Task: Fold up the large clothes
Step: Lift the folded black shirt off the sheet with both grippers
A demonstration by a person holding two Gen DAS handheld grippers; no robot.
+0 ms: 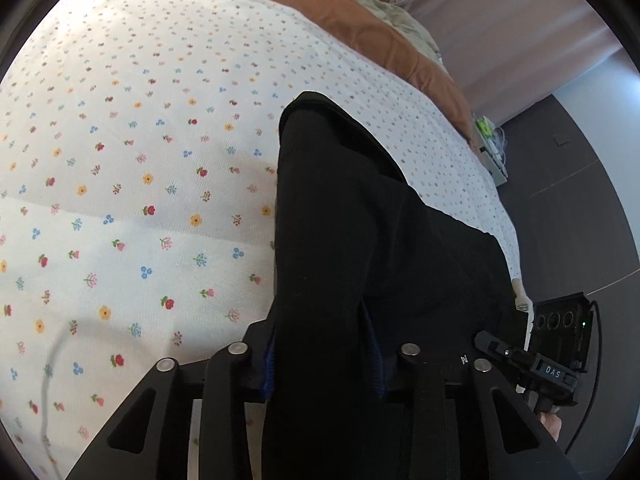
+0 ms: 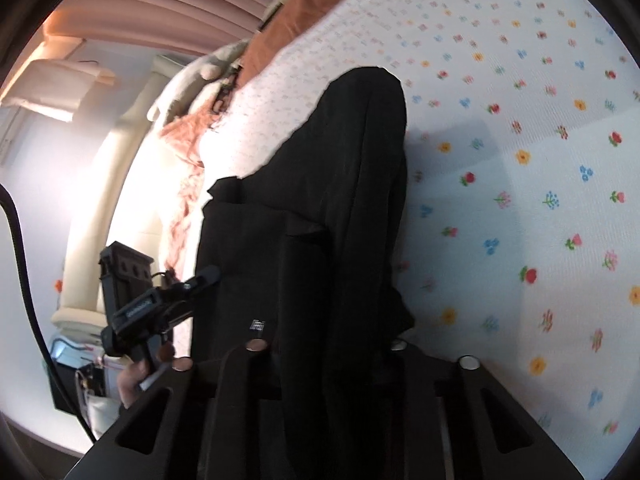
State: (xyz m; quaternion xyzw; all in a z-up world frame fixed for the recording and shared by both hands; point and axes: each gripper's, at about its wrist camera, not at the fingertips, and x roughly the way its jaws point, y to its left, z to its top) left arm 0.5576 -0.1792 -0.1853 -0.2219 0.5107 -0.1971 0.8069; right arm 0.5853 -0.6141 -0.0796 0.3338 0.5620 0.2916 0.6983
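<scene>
Left wrist view: black garment (image 1: 340, 240) lies lengthwise on the floral bedsheet (image 1: 140, 160), near the bed edge, its near end running between the fingers of the left gripper (image 1: 324, 364), which pinch it. Right gripper (image 2: 324, 356) likewise clamps its own portion of the cloth. Judged purpose: two grips at one end allow a fold. Fabric is matte, dark and soft-draping; the sheet is white, textured, with small flowers.

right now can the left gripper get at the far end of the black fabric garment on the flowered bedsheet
Probably not as things stand: the left gripper has the near part of the black garment between its fingers, and the far end lies well ahead on the flowered bedsheet. Nothing blocks the way; it would have to let go first.
</scene>
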